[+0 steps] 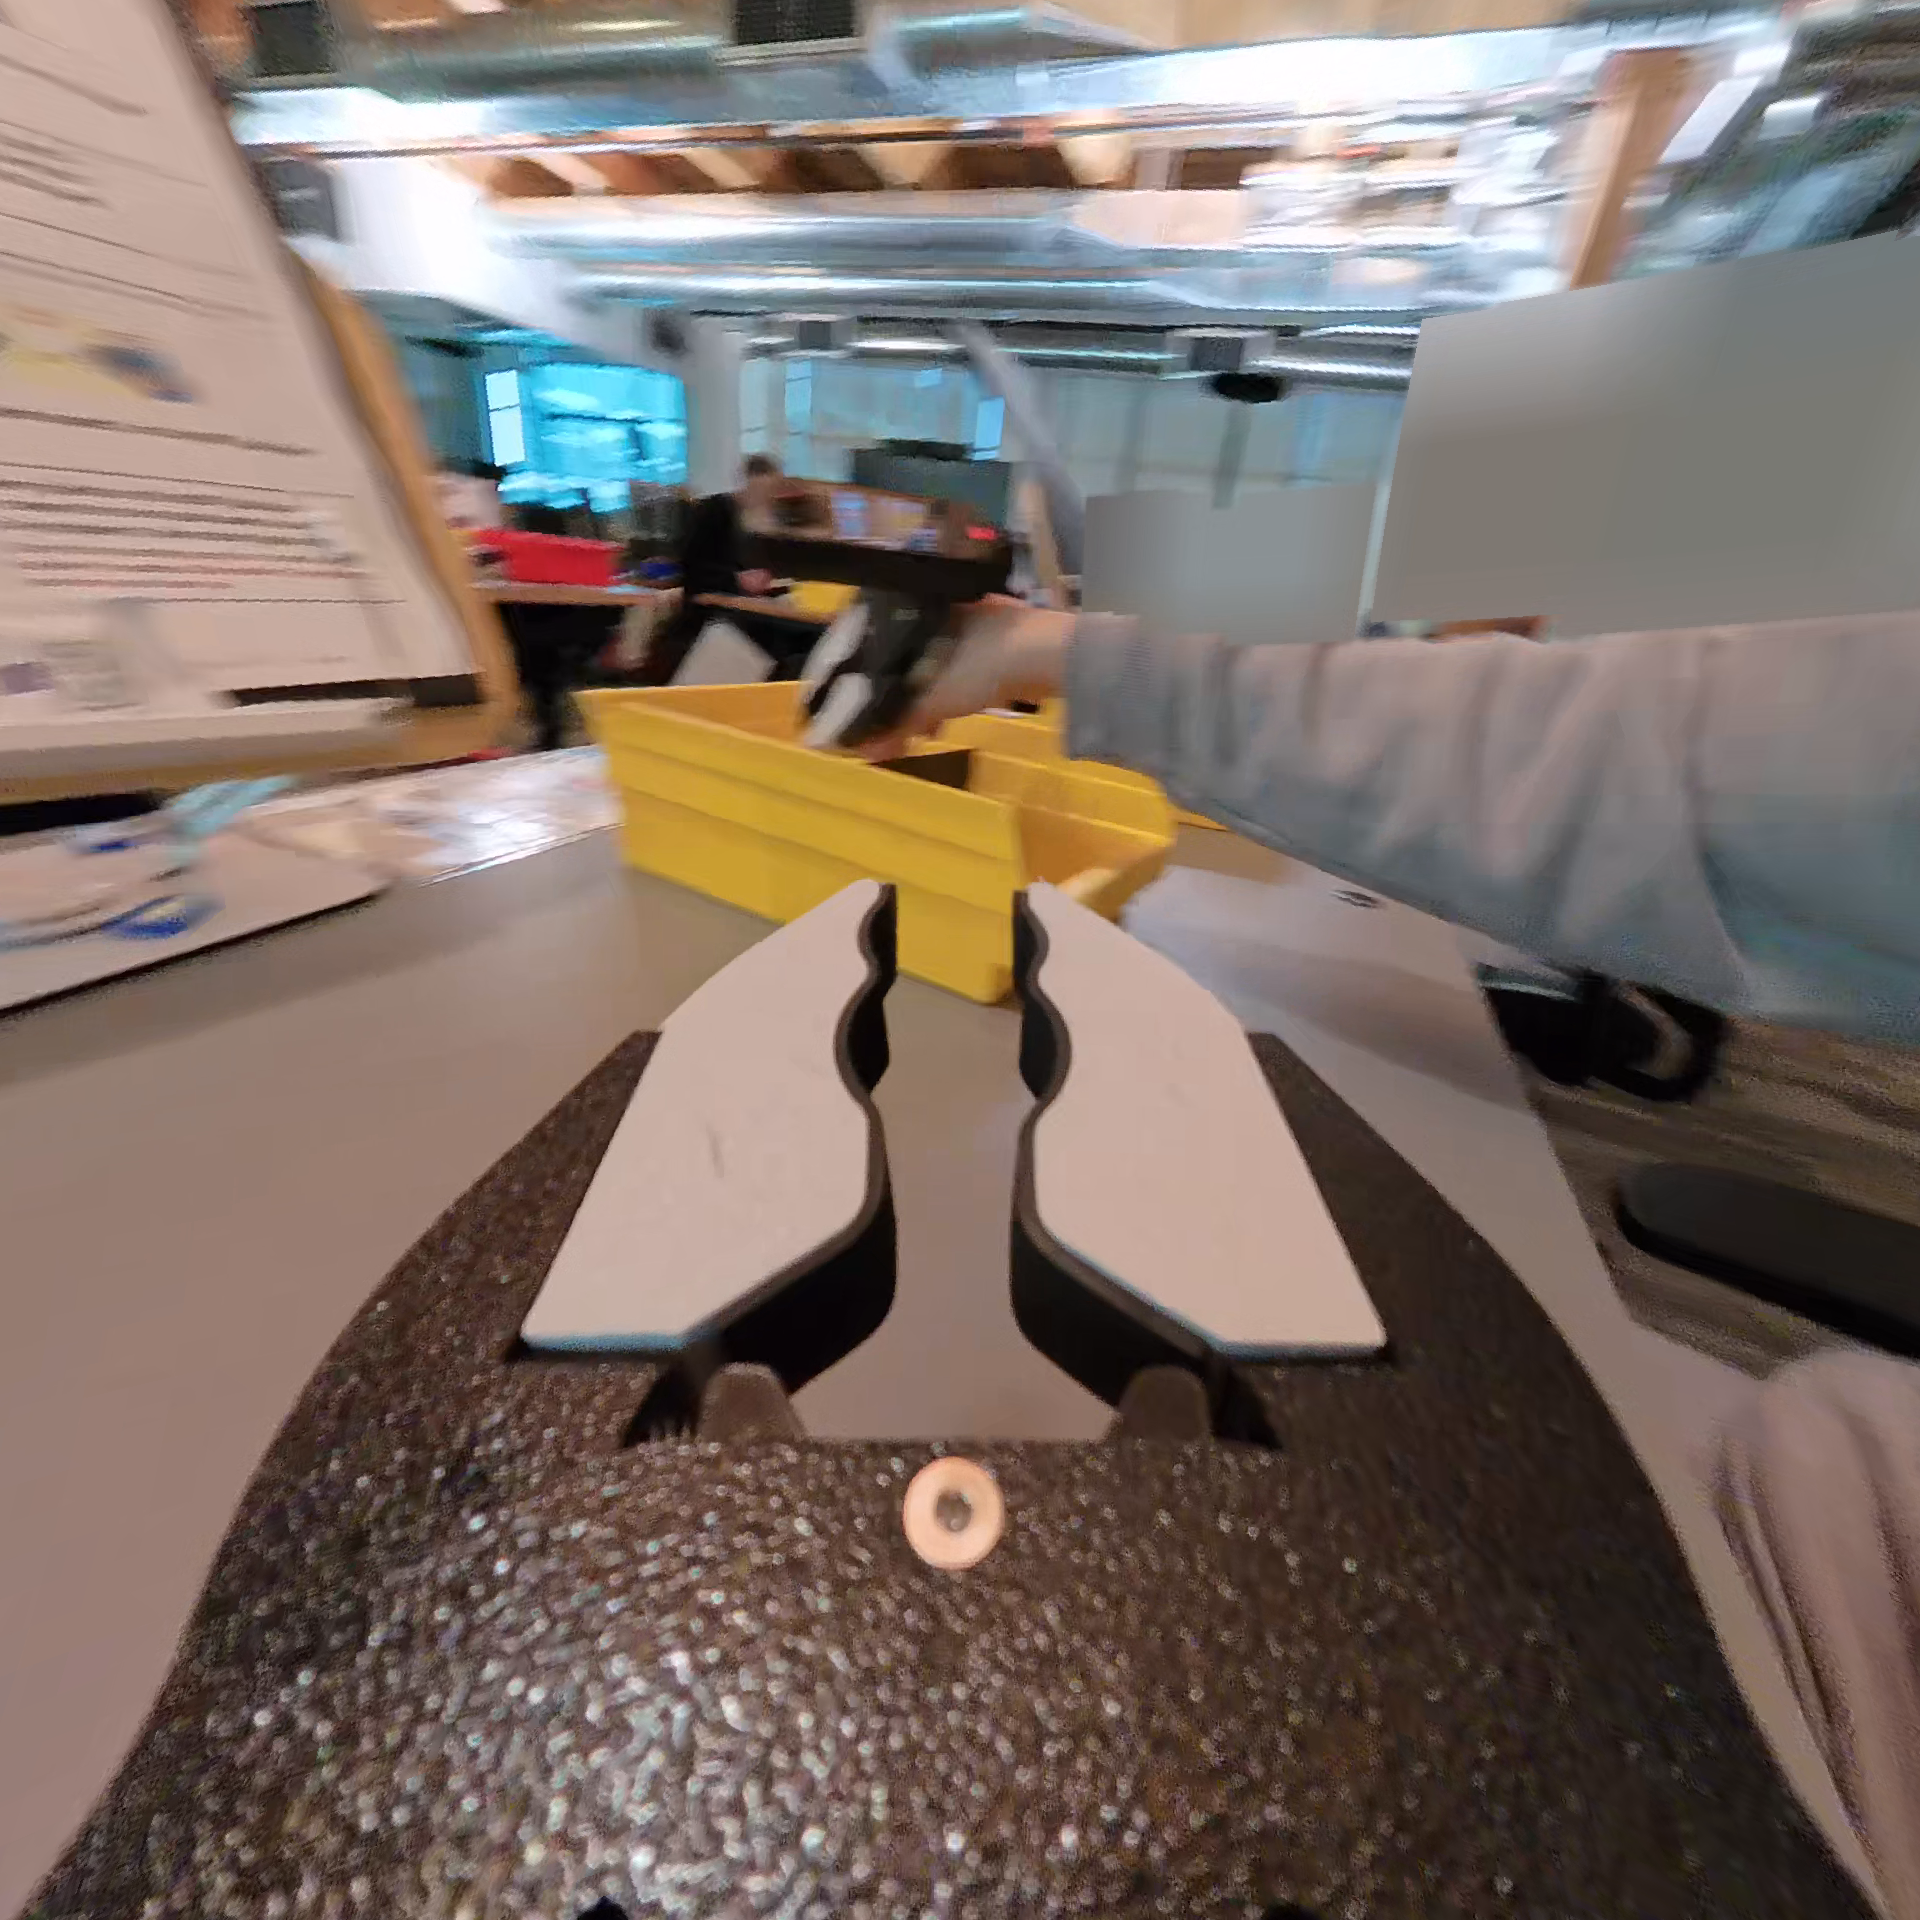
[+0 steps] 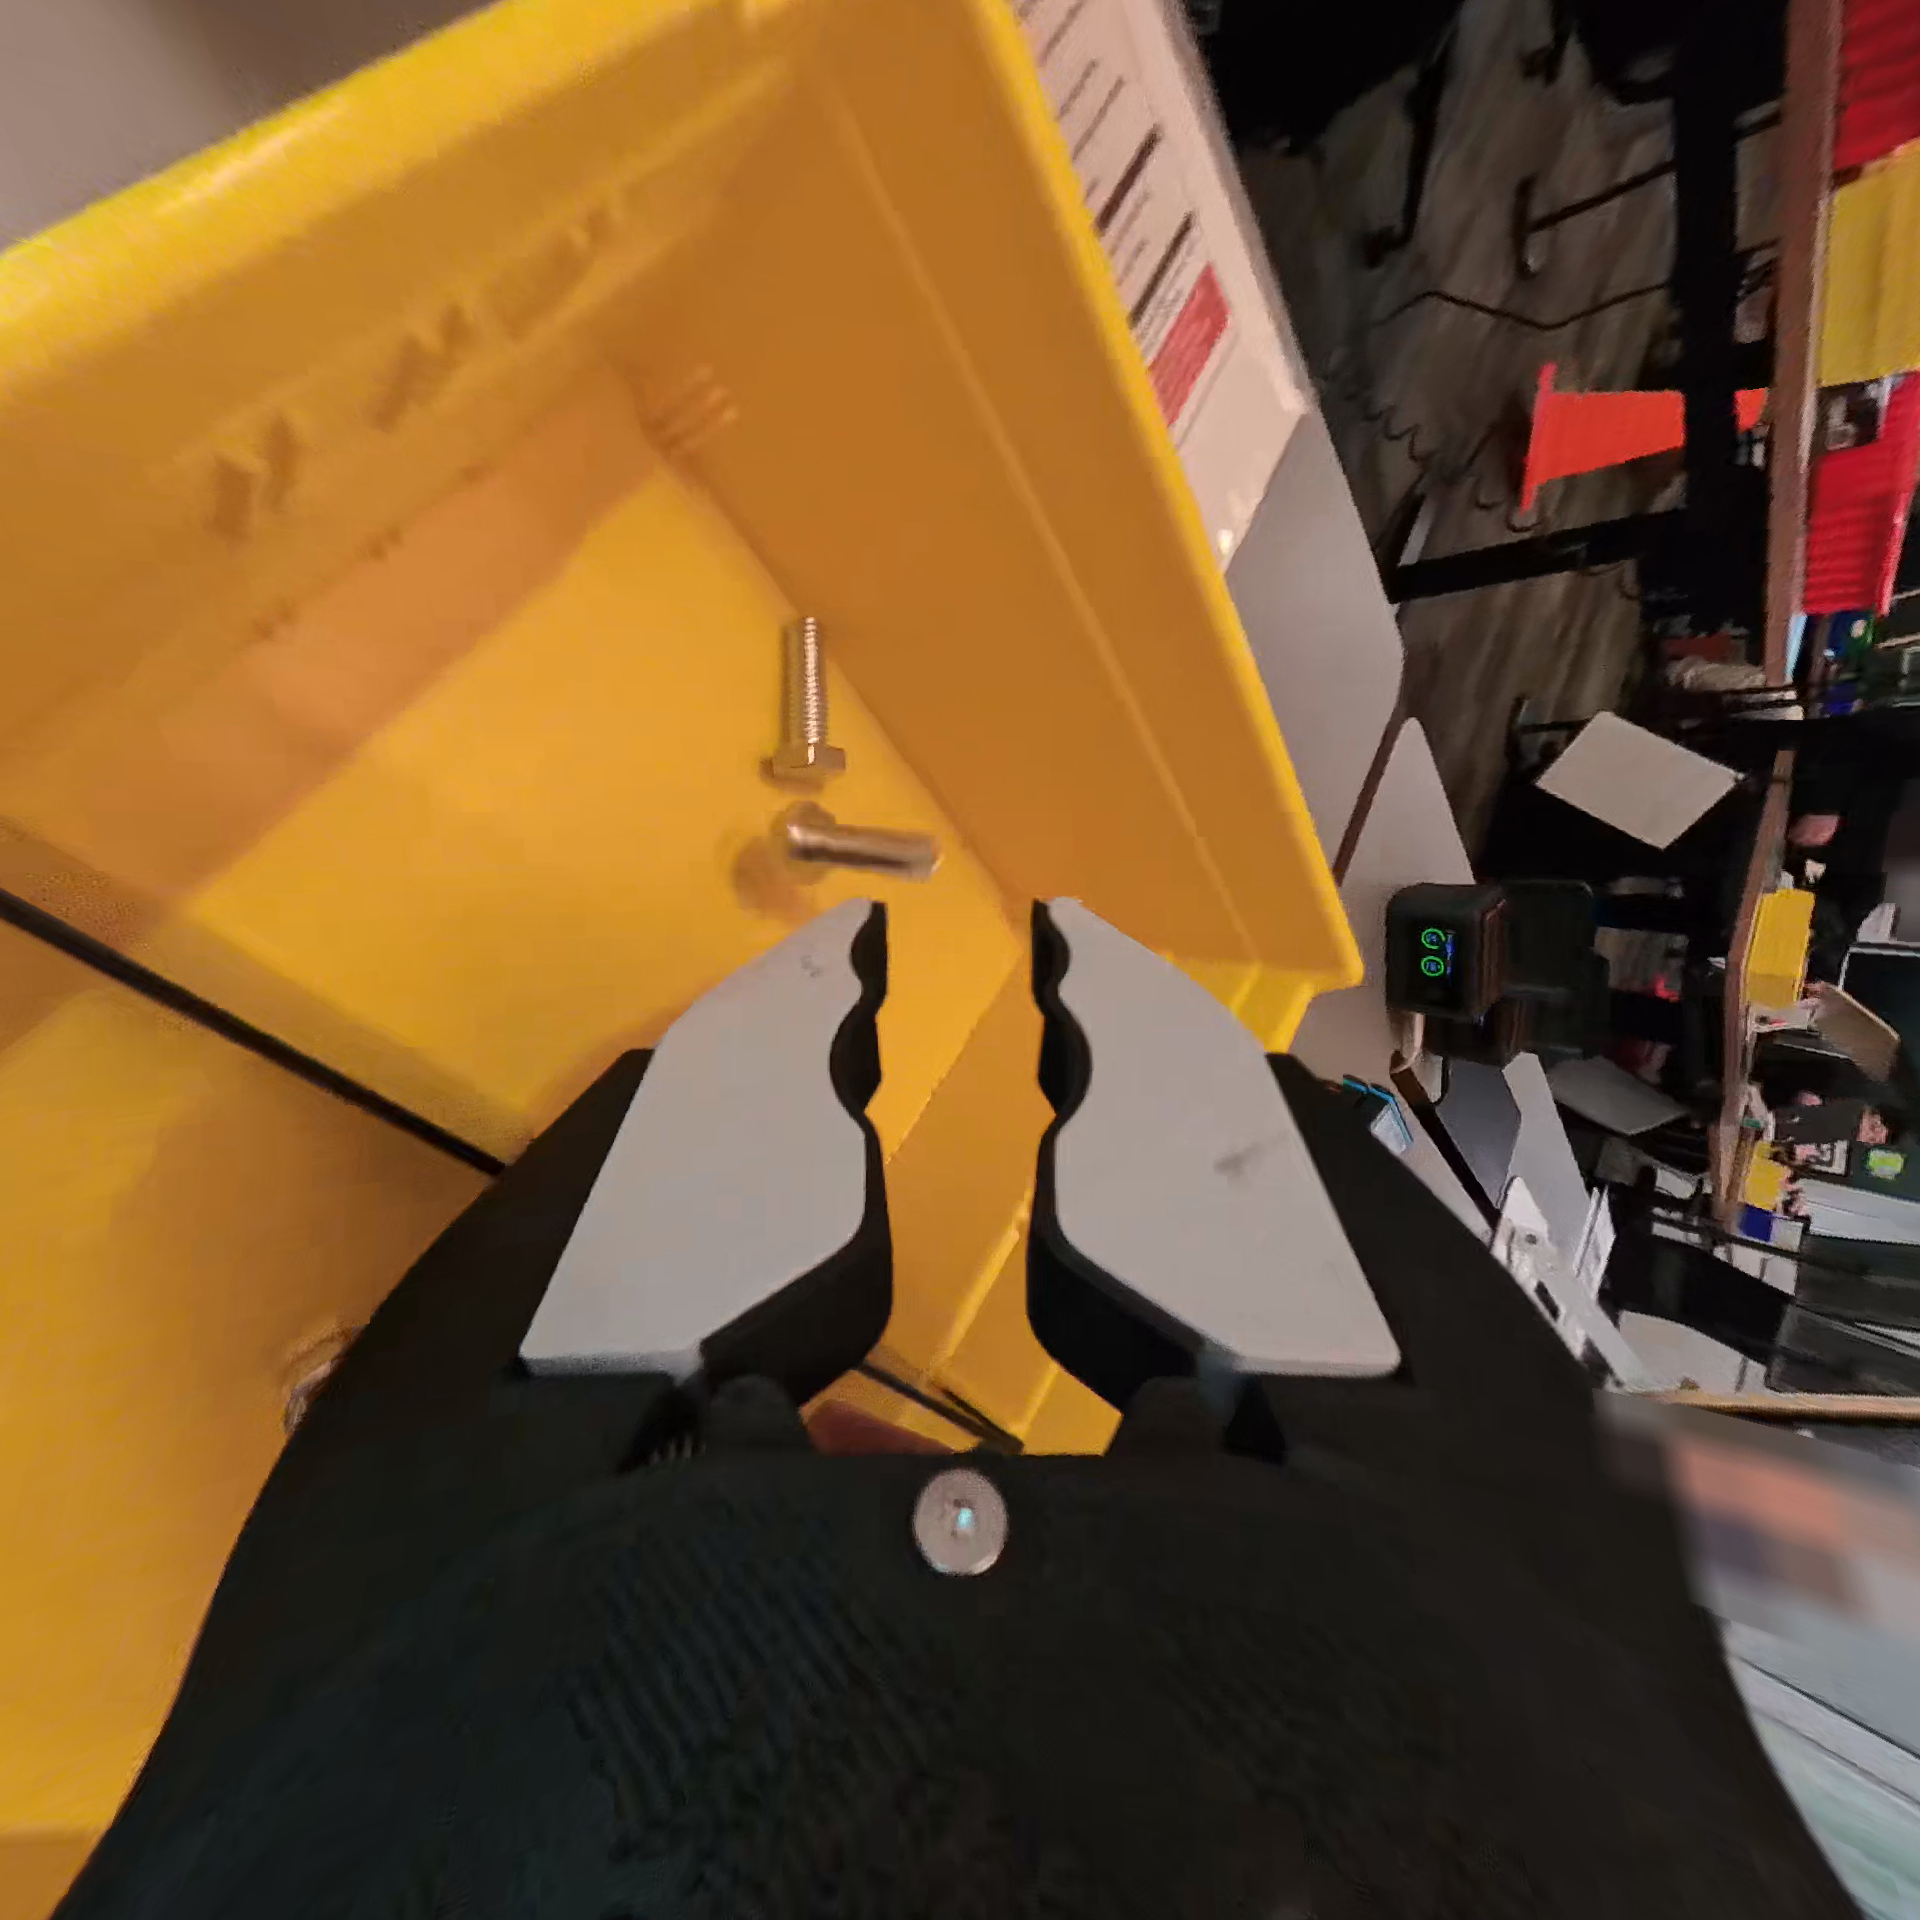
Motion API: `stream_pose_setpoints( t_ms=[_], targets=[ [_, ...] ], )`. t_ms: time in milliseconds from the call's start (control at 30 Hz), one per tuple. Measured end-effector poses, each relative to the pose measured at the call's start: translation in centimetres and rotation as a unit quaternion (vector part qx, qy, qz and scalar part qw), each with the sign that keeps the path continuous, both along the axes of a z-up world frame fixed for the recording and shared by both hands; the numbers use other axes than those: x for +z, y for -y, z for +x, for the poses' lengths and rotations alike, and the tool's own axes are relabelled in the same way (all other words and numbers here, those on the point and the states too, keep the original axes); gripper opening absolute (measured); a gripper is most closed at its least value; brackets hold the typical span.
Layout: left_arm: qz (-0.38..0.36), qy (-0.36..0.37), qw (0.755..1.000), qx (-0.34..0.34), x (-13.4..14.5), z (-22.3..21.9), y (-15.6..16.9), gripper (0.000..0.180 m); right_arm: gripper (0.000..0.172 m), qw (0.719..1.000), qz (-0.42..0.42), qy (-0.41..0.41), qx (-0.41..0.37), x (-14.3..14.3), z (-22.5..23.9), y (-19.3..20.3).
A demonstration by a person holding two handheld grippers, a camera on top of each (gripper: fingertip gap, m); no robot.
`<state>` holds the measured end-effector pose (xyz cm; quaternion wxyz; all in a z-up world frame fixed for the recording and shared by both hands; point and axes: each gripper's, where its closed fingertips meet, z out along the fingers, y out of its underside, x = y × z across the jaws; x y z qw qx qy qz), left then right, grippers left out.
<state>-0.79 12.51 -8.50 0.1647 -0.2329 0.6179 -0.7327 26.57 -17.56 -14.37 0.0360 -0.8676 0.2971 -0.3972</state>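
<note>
the right gripper [image 2: 958,914] points down into a yellow bin [image 2: 436,665], its jaws a little apart with only the bin's yellow floor showing between them; the pads press on nothing. just beyond its fingertips two brass bolts lie on the bin floor, close against the bin's right wall. the nearer bolt [image 2: 857,844] lies crosswise, blurred, its head toward the left, a short way clear of the left fingertip [image 2: 831,940]. the farther bolt [image 2: 802,698] lies lengthwise, with its hex head nearest the gripper and its threaded end pointing toward the bin's far corner. the two bolts are close to each other, and whether they touch cannot be told. a thin black line crosses the bin's left part.

the left gripper [image 1: 954,899] hovers low over the grey tabletop [image 1: 312,1091], near its front edge, jaws narrowly parted and bare, with tabletop and bin side showing through the gap. ahead of it the yellow bin [image 1: 810,831] stands on the tabletop, with more yellow bins just behind it. in the left wrist view a person's hand [image 1: 977,665] in a pale blue sleeve [image 1: 1455,769] reaches in from the right edge and holds the right gripper over the bin's open top. a large printed board [image 1: 177,416] leans at the table's left edge, with printed sheets [image 1: 156,914] lying flat below it.
</note>
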Motion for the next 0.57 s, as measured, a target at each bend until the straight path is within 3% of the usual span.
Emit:
stream_pose_setpoints(
  t_ms=[133,267,433,500,567],
  targets=[
    [0.052,-0.058,0.981,0.177,1.8,2.5,-7.4,0.011,0.040,0.995,0.079,0.051,-0.012,2.1,-0.9,0.5],
    [0.158,-0.164,0.929,0.292,0.1,4.0,-16.6,0.027,0.056,0.975,0.204,0.083,0.008,4.6,-4.8,-1.1],
    [0.186,-0.381,0.860,0.283,-5.3,6.5,-22.5,0.020,0.057,0.931,0.346,0.095,0.072,6.0,-11.1,-5.4],
    [0.181,-0.425,0.840,0.284,-6.8,7.8,-23.5,0.017,0.054,0.909,0.384,0.132,0.091,6.7,-12.7,-6.8],
    [0.207,-0.476,0.805,0.288,-8.8,8.3,-24.3,0.017,0.051,0.889,0.413,0.165,0.109,6.9,-13.9,-7.9]
  ],
)
